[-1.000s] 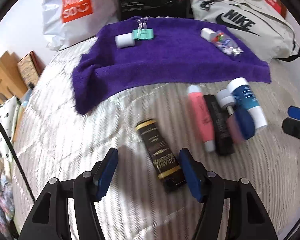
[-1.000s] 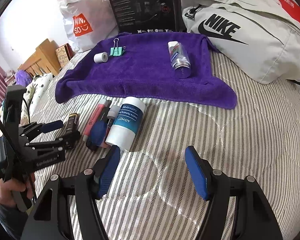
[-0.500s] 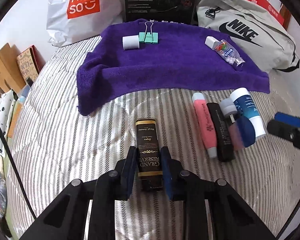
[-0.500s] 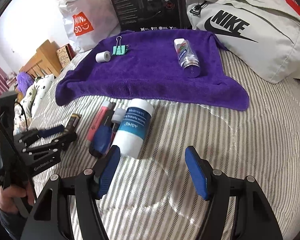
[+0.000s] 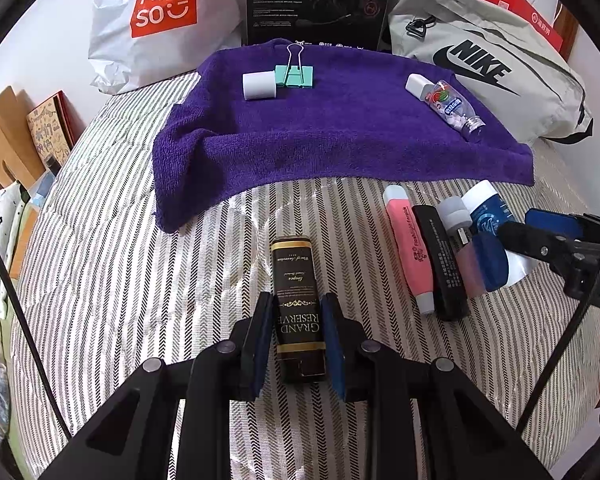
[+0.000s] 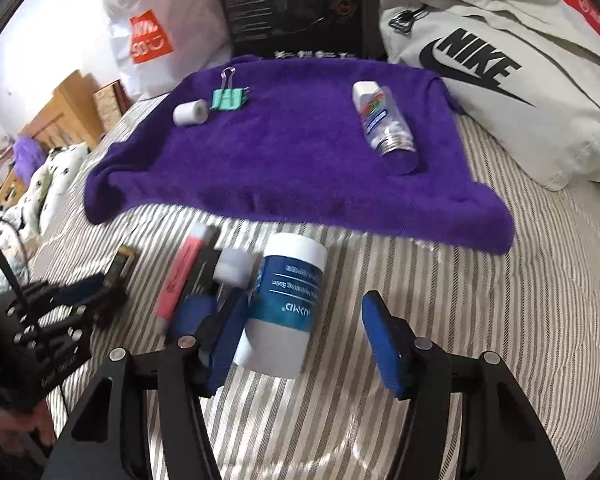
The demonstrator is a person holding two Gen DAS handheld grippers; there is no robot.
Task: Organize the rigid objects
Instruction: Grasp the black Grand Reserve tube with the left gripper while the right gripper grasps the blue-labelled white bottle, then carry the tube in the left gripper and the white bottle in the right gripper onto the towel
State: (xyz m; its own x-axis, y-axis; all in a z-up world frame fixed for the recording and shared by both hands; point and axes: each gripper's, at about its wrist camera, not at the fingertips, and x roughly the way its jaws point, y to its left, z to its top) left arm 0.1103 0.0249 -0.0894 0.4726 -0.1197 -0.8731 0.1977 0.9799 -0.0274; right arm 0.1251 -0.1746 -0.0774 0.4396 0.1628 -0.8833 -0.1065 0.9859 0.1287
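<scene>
between the left hand-held gripper [image 5: 296,338] pads, clamped black box [image 5: 298,300] hides its base; right hand-held gripper [image 6: 300,344] unclenched.

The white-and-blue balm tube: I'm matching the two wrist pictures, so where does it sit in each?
Left wrist: balm tube at far right, partly behind the right gripper.
Right wrist: balm tube low centre, between that gripper's open fingers.
Shared landmark: purple towel.
</scene>
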